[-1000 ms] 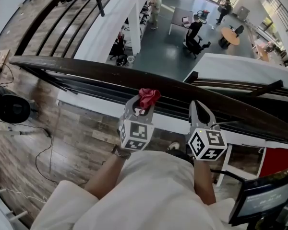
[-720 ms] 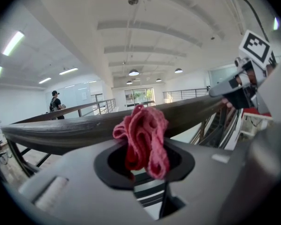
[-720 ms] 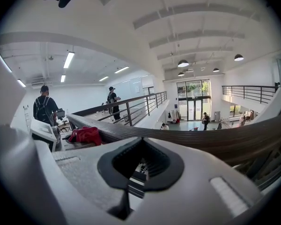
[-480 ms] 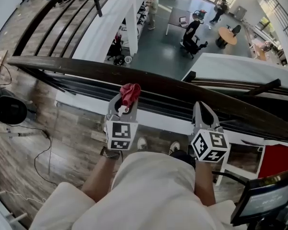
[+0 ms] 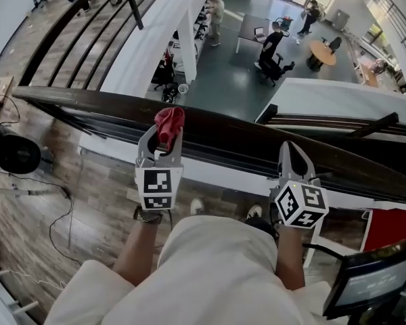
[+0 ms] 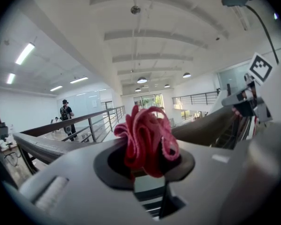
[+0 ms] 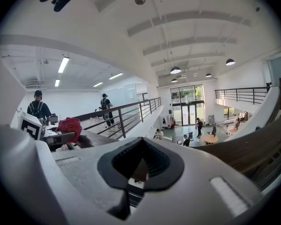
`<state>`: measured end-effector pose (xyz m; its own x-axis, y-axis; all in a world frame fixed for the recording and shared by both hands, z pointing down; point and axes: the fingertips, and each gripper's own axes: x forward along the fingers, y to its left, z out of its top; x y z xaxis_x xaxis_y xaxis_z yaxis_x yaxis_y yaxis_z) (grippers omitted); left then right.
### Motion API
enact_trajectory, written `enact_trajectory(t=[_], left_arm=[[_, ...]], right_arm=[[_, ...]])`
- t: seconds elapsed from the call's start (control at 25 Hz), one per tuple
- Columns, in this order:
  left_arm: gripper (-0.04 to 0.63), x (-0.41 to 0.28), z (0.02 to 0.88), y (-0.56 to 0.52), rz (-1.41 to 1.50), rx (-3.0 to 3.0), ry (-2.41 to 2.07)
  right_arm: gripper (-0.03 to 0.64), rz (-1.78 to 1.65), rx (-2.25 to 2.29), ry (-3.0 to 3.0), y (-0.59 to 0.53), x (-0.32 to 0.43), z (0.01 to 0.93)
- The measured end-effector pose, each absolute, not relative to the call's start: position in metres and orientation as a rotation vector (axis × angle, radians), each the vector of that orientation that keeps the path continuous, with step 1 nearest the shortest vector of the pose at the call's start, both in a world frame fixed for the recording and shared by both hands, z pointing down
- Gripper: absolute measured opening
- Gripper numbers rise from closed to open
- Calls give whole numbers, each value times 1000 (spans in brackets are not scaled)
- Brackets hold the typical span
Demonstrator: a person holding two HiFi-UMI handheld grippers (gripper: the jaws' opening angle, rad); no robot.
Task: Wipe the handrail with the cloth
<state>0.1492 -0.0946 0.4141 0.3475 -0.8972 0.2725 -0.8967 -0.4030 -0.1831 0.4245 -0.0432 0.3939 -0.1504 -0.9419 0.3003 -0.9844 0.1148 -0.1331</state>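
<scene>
A dark wooden handrail (image 5: 243, 135) runs across the head view from left to lower right, above an open drop to a lower floor. My left gripper (image 5: 164, 133) is shut on a bunched red cloth (image 5: 169, 123), which rests on the rail's near side. In the left gripper view the cloth (image 6: 146, 139) fills the gap between the jaws, with the handrail (image 6: 203, 125) behind to the right. My right gripper (image 5: 292, 156) is shut and holds nothing, its tips just short of the rail. The right gripper view shows the cloth (image 7: 70, 126) at the left and the handrail (image 7: 253, 146) at the right.
Black cables (image 5: 54, 202) and a dark round device (image 5: 13, 153) lie on the wooden floor at left. A screen (image 5: 372, 279) stands at the lower right. Several people (image 5: 274, 42) and tables are on the floor far below the railing.
My left gripper has slid left along the handrail with the red cloth. The right gripper has shifted slightly right and down.
</scene>
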Motion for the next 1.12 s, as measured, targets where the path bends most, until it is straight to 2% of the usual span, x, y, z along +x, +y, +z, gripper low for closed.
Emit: enact_trajectory(t=[0.36,1.12], left_arm=[[132,174,411,-94,-572,-2576,1790],[129,276,408,-82,-707,-2646,1535]], right_arm=[[2,456,1938,-2286,-50,460,392],[3,487,1933,-2279,-37,493,402]])
